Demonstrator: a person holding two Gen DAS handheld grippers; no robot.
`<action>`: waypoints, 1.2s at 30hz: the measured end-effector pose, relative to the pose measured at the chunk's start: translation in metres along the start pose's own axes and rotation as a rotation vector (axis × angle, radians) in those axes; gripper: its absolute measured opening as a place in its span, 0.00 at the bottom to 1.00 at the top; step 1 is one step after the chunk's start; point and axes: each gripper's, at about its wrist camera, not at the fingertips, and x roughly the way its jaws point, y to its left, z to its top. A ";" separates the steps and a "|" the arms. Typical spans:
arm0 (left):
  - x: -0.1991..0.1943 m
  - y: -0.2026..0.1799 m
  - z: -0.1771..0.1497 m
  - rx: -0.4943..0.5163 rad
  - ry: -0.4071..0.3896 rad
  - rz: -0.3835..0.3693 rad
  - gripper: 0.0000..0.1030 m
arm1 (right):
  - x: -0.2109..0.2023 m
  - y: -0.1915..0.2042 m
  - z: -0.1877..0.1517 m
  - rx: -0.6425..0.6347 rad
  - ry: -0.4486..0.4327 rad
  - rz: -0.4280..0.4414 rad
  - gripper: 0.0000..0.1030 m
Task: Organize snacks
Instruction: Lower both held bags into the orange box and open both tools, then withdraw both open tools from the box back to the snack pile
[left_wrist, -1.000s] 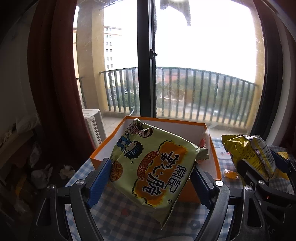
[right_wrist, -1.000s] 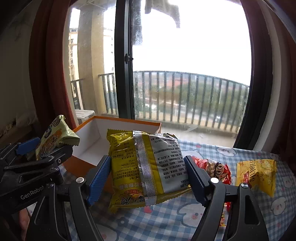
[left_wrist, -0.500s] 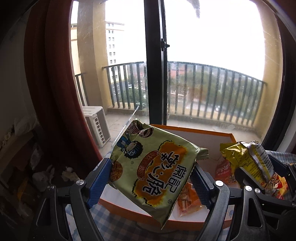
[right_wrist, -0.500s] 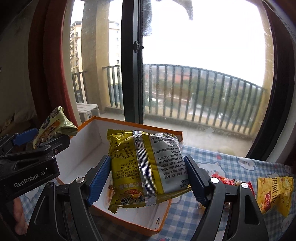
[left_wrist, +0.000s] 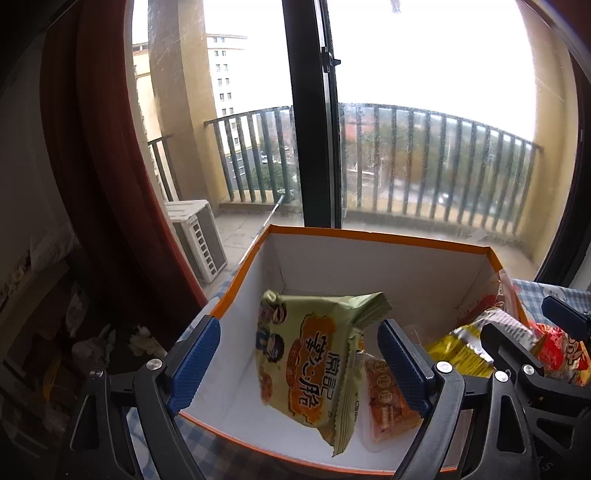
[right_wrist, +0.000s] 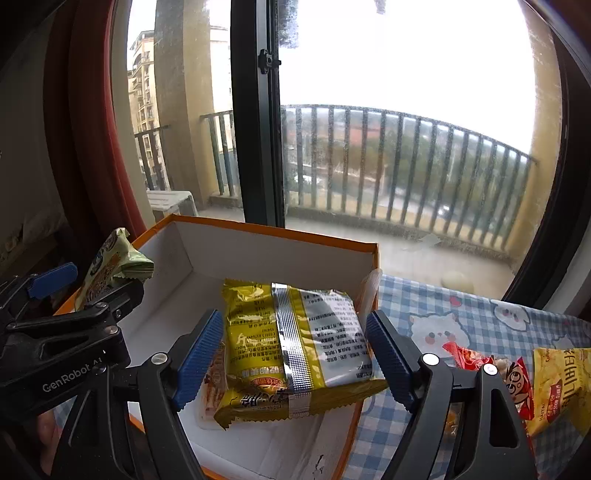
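Two tongs are opening over the orange box (left_wrist: 376, 236): your left tongs (left_wrist: 299, 365) have let go of the green packet (left_wrist: 314, 358), your right tongs (right_wrist: 295, 354) barely touch the yellow packet (right_wrist: 295, 343). Widen both fully, then lift straight out.

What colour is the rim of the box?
Orange, on the white cardboard box; clearest in the left wrist view.

Before me: a tall dark-framed window (right_wrist: 258, 122) onto a railed balcony (right_wrist: 406, 166), red curtain (left_wrist: 110, 166) at left, blue checked tablecloth (right_wrist: 461, 325), bright overcast daylight.
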 end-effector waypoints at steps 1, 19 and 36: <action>-0.001 0.001 0.000 -0.001 -0.005 0.005 0.88 | 0.000 0.001 0.001 -0.010 -0.004 -0.014 0.84; -0.032 -0.022 -0.008 0.020 -0.040 -0.077 0.93 | -0.035 -0.021 -0.011 0.001 -0.050 -0.095 0.92; -0.094 -0.164 -0.079 0.138 0.044 -0.305 0.93 | -0.133 -0.149 -0.118 0.138 0.021 -0.271 0.92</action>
